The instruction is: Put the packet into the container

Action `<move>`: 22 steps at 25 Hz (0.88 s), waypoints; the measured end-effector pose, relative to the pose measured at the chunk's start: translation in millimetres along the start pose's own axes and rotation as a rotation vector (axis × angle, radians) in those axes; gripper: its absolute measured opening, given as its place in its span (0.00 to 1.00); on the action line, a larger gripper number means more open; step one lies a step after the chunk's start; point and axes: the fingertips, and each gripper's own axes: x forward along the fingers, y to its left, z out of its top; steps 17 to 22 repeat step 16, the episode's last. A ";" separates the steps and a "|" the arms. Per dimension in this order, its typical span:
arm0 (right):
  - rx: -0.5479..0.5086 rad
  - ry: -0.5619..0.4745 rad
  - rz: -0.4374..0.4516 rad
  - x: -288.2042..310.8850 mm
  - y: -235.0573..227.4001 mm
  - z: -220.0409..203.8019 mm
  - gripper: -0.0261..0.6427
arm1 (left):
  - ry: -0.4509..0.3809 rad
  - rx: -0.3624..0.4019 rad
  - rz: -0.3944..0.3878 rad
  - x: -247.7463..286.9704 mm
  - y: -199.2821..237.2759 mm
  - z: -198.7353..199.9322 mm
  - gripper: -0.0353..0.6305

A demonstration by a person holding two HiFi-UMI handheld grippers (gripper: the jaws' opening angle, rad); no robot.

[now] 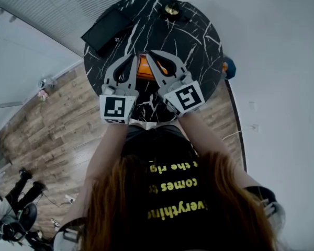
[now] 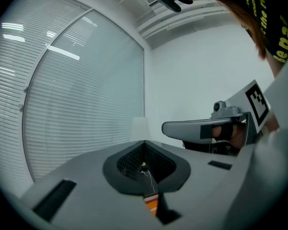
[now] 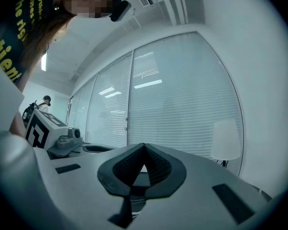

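Left gripper (image 1: 133, 59) and right gripper (image 1: 150, 55) were both closed, empty. Orange object (image 1: 144, 70) lay between them, long axis hidden. Only the left gripper view showed its striped edge (image 2: 152, 204).

A round black white-veined marble counter (image 1: 196, 41) carries a flat black slab (image 1: 105, 31) at its far-left edge and an orange item (image 1: 144, 70) at its middle.

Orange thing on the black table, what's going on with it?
A person holds a gripper in each hand over a round black marble table. The left gripper and right gripper both have shut jaws, tips close together above an orange thing lying on the table. Neither seems to grip it. Whether it's the packet or the container is unclear.
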 end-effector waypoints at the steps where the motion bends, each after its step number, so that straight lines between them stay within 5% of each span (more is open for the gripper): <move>1: 0.001 0.001 0.001 0.0 0.4 0.9 0.06 | -0.001 -0.001 0.001 0.1 0.3 -0.1 0.05; 22: 0.025 -0.010 0.000 2.6 0.8 6.0 0.06 | -0.001 -0.001 0.001 2.9 0.6 -0.9 0.05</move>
